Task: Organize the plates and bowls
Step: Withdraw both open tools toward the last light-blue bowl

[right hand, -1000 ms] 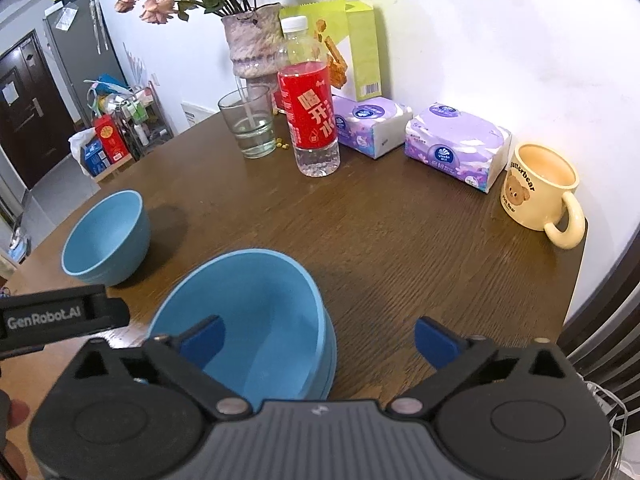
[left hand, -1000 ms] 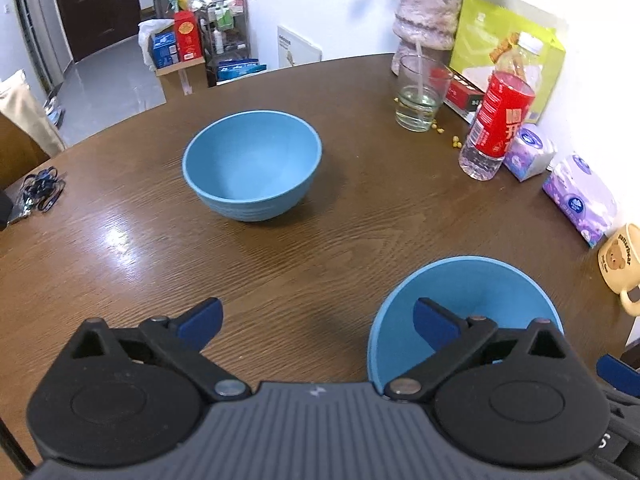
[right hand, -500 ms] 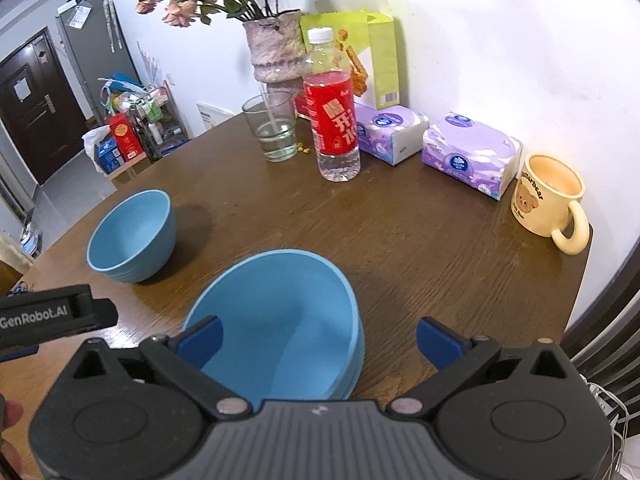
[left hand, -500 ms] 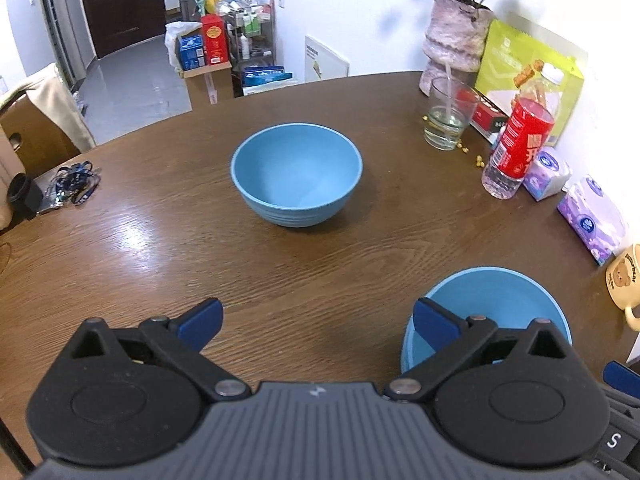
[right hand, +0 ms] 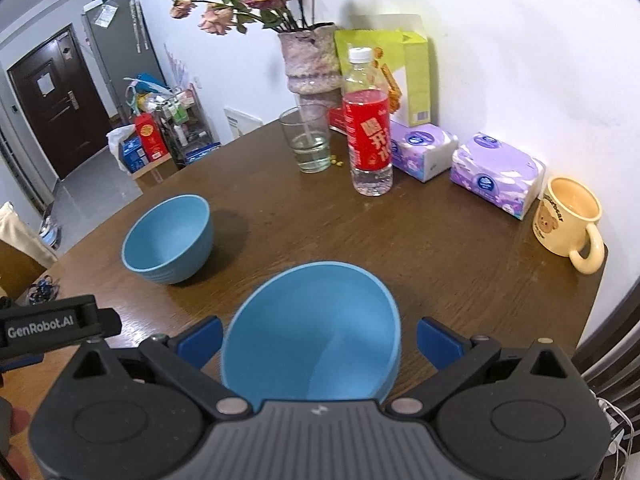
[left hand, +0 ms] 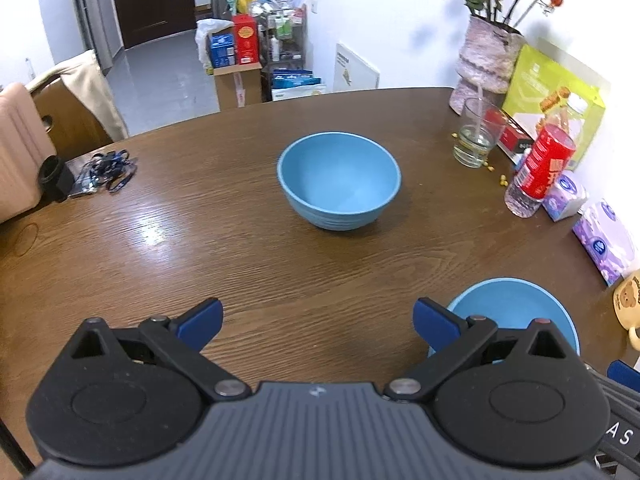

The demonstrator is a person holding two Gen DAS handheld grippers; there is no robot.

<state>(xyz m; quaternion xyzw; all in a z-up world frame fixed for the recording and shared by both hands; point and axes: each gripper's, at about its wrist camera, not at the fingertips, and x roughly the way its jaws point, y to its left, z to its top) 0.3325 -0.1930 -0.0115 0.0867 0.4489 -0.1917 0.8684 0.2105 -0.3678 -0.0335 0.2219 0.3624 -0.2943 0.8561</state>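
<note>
A single blue bowl [left hand: 339,178] stands upright mid-table; it also shows in the right wrist view [right hand: 168,236]. A stack of blue bowls [right hand: 314,340] sits near the table's front right edge, and shows low right in the left wrist view [left hand: 514,308]. My left gripper [left hand: 318,320] is open and empty, above bare table short of the single bowl. My right gripper [right hand: 319,340] is open, its fingers wide on either side of the stack, not touching it.
Along the wall stand a vase [right hand: 310,68], a glass of water [right hand: 308,140], a red-labelled bottle [right hand: 370,136], tissue packs [right hand: 496,172] and a yellow mug [right hand: 570,220]. Keys [left hand: 106,170] lie at the far left of the table [left hand: 200,240].
Both grippers have pulled back and risen; the bowls look smaller and farther. The stack and the single bowl have stayed where they were.
</note>
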